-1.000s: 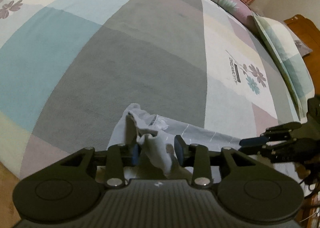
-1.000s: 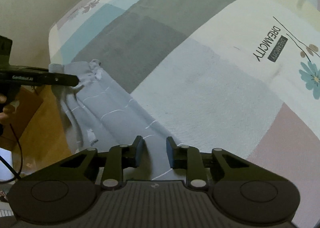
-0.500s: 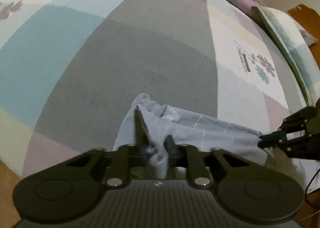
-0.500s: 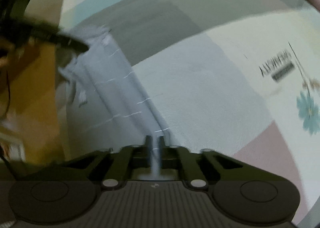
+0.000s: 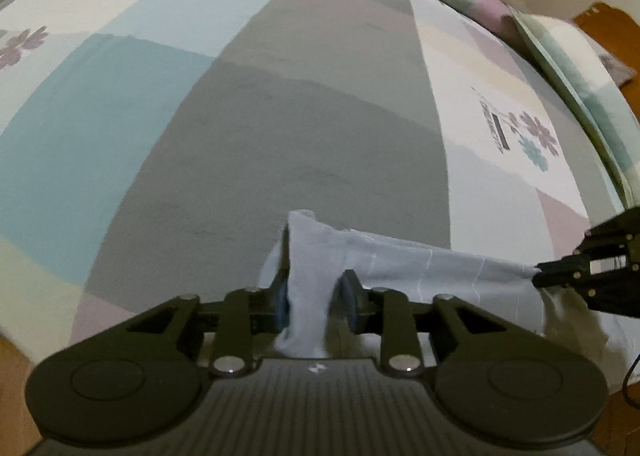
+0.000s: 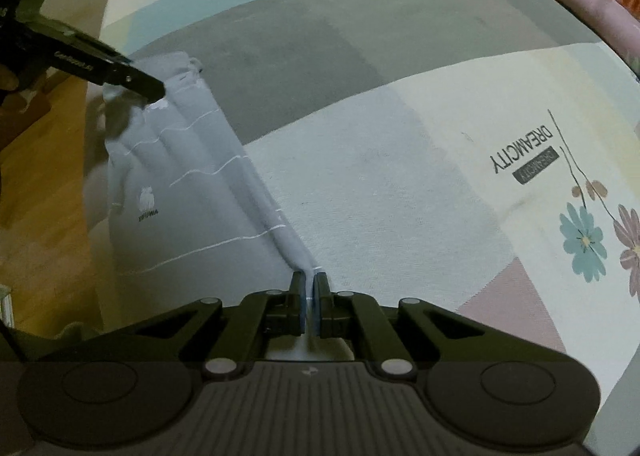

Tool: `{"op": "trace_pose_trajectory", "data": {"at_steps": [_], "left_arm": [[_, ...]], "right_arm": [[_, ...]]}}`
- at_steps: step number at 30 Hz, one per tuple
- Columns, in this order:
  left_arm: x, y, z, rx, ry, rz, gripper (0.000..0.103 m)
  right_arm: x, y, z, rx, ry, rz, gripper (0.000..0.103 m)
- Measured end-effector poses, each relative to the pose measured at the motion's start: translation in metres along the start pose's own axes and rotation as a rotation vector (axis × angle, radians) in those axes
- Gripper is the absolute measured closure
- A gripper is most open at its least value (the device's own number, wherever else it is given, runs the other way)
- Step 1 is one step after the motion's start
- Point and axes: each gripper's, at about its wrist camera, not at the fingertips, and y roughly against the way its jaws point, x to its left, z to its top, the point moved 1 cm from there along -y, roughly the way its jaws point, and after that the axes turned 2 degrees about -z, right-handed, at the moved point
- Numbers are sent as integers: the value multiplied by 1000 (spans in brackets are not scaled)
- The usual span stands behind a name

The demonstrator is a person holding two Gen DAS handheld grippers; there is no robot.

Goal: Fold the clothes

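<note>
Both now clamped on the pale blue-grey garment with thin white stripes [image 6: 192, 192]: left gripper [image 5: 316, 298] and right gripper [image 6: 309, 296], open a second ago. Stretched taut along the near edge of the patchwork-print bedsheet [image 5: 280, 128], hanging off it. Likely ready for lifting onto the bed.

— What have your right tongs [image 6: 308, 298] got?

— They're pinched tight on a corner of the pale blue garment [image 6: 188, 192].

— And your left tongs [image 6: 154, 90]?

— Clamped on its far corner, upper left. The cloth stretches between them over the edge of the patchwork bed [image 6: 400, 184].
</note>
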Motion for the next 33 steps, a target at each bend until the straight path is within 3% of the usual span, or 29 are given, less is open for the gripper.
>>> {"op": "trace_pose_trajectory", "data": {"at_steps": [4,8,11,15,16,17,18,24,28,33], "left_arm": [[6,21,8,-43,-10,65,74],[0,23,6,-41,-33,41,68],[-11,14,-1,-13,-73,13,68],[-24,2,-10,24,-126,-24,67],[-28,-1,-12,33,-139,-33,67],[-31,-4,-15,42,-152,-42,66],[-30,-6,-13,39,-150,-46,65],[-33,3,-5,33,-148,-18,65],[-51,8,-11,44,-212,-84,65],[-72,0,-33,112,-264,-157,65]], "right_arm": [[8,16,4,-61,20,3,92],[28,18,8,-60,68,162,91],[55,8,4,-15,104,275,83],[85,-13,-5,28,156,300,80],[89,-18,-6,33,161,297,81],[91,-20,-6,28,165,287,97],[92,-21,-6,28,168,285,101],[95,-22,1,88,156,421,101],[85,-13,6,54,65,410,97],[44,-8,-6,50,-138,314,94]]}}
